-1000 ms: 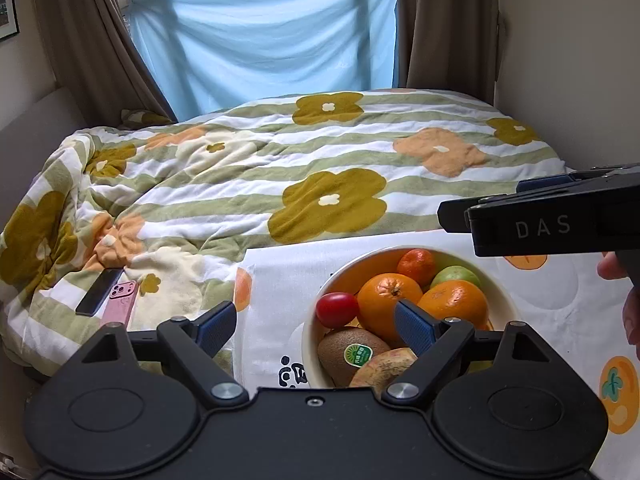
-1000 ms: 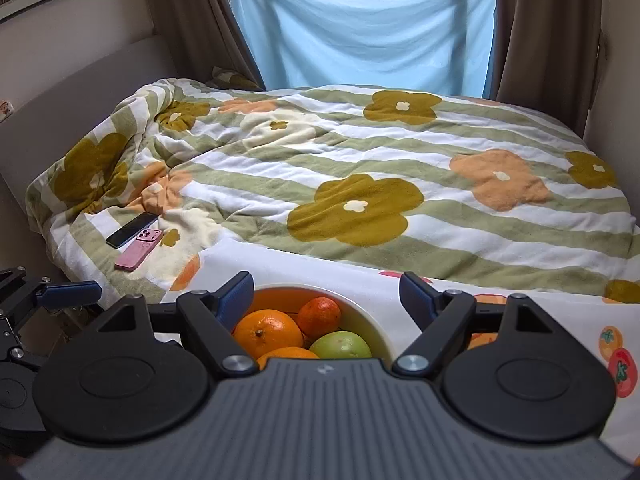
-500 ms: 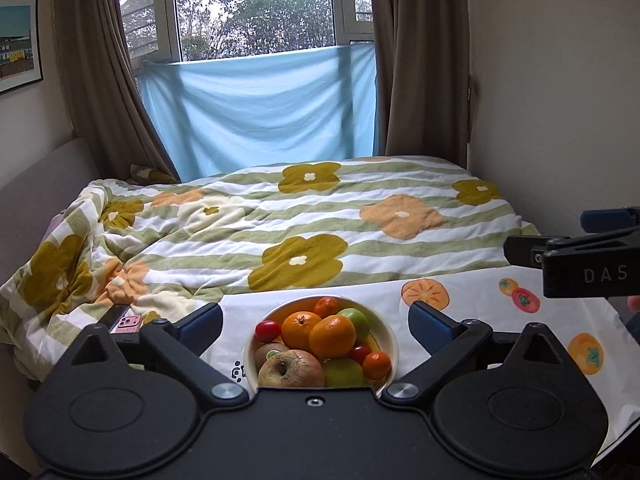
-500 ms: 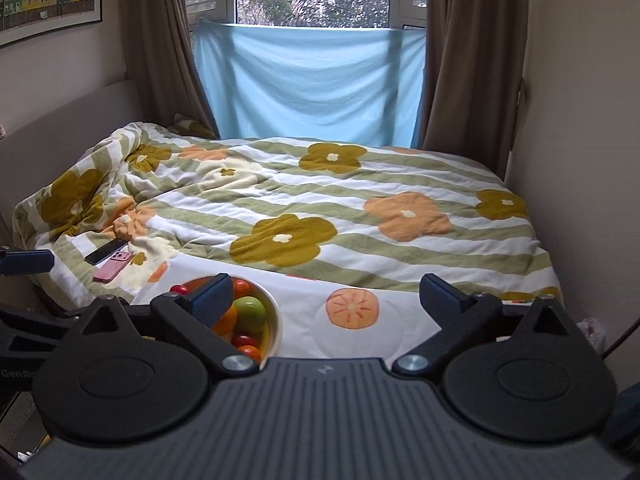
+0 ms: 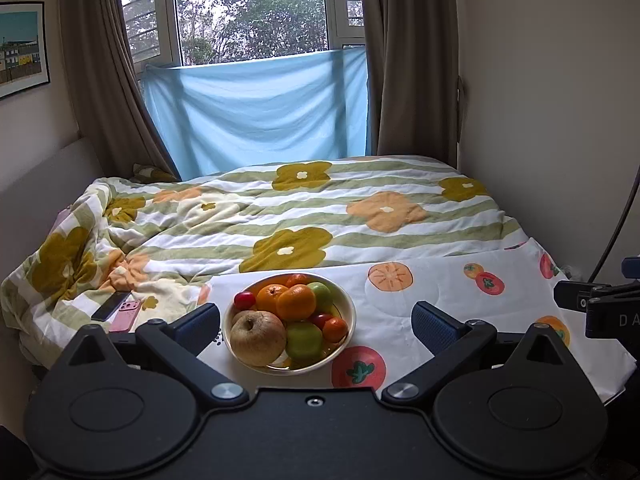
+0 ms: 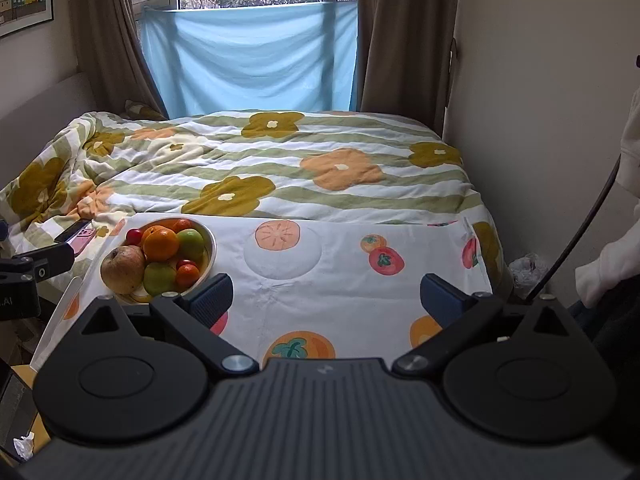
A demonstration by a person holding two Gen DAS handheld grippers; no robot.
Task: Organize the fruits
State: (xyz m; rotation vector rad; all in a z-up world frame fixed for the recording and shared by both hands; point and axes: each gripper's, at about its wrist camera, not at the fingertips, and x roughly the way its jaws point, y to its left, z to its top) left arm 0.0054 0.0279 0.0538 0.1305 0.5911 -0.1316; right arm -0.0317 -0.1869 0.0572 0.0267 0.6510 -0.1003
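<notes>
- Fruit is heaped together in a cream bowl (image 5: 347, 334) straight ahead of the left hand-held gripper (image 5: 316, 320), framed between its two blue-padded fingers; the bowl sits on a white cloth printed with persimmons (image 5: 436, 300), which covers the near end of a bed.
- Contents of the bowl: a large brownish apple (image 5: 258, 337) nearest the left hand-held gripper, two oranges (image 5: 295, 302) piled behind it, green fruits (image 5: 304, 340), a red cherry tomato (image 5: 244, 300) at the far left rim, and small red and orange pieces to the right.
- From the right hand-held gripper (image 6: 326, 300) the bowl (image 6: 211, 249) lies ahead and to the left, just beyond its left finger; bare cloth lies straight ahead of it.
- Both hand-held grippers stand wide apart at the fingers and carry nothing. Each is held level, back from the bowl, pointing across the bed toward the window.
- No fruit lies loose on the cloth. That fits either a finished gathering or a full bowl waiting to be sorted out; these views cannot settle which.
- Judgement on handling: any pick from this heap is best taken from the top or the near edge, since the round fruits lean on one another and a lower one pulled out would likely send others rolling.
- Two phones (image 5: 120, 312) lie on the flowered quilt (image 5: 304, 216) to the left of the left hand-held gripper, apart from the bowl.
</notes>
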